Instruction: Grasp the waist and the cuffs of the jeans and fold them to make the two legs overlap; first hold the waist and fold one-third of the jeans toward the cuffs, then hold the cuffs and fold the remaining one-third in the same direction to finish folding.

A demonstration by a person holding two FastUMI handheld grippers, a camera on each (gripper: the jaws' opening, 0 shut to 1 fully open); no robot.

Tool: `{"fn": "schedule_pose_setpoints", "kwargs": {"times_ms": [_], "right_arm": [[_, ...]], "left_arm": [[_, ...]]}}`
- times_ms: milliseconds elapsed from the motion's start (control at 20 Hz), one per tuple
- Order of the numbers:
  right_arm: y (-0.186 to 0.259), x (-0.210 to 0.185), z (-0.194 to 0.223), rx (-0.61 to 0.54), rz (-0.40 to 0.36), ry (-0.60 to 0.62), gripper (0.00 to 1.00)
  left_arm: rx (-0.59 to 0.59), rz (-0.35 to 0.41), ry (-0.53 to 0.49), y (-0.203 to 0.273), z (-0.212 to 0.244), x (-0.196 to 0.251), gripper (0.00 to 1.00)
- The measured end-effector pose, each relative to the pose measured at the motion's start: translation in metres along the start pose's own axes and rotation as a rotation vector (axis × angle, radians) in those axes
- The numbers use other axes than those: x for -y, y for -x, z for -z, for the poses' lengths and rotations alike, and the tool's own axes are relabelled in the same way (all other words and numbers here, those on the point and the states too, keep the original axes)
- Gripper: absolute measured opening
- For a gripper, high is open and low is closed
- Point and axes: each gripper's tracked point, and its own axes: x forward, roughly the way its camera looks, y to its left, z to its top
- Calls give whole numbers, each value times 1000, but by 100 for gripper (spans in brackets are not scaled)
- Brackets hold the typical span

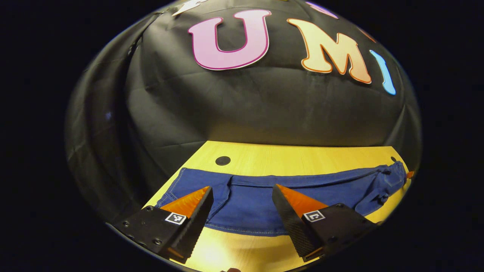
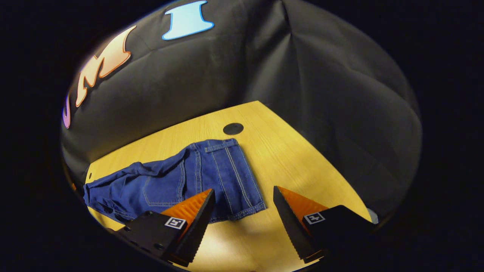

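Blue jeans (image 1: 257,200) lie flat along the yellow wooden table (image 1: 302,158), stretched from left to right. In the left gripper view my left gripper (image 1: 242,187) is open over the left part of the jeans, with denim showing between its fingers and nothing held. In the right gripper view the jeans (image 2: 211,173) end in front of me, with stitched seams and a back pocket (image 2: 162,189) further left. My right gripper (image 2: 244,189) is open; its left finger overlaps the jeans' near corner and its right finger is over bare table.
A black round hole (image 1: 223,160) marks the tabletop behind the jeans at the left, and another hole (image 2: 233,128) sits just beyond the jeans' right end. Black cloth walls close in behind and beside the table. Bare wood (image 2: 302,166) lies to the right of the jeans.
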Motion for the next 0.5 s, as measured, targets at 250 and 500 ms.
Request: {"fn": "schedule_pose_setpoints", "kwargs": {"times_ms": [250,500], "right_arm": [[-13,-5,12,-7,-24,64,97],[-13,-9,13,15,-74,29,88]], "left_arm": [[-2,23,-30,0,-1,3,96],[-13,33,-18,0,-1,4,96]]}}
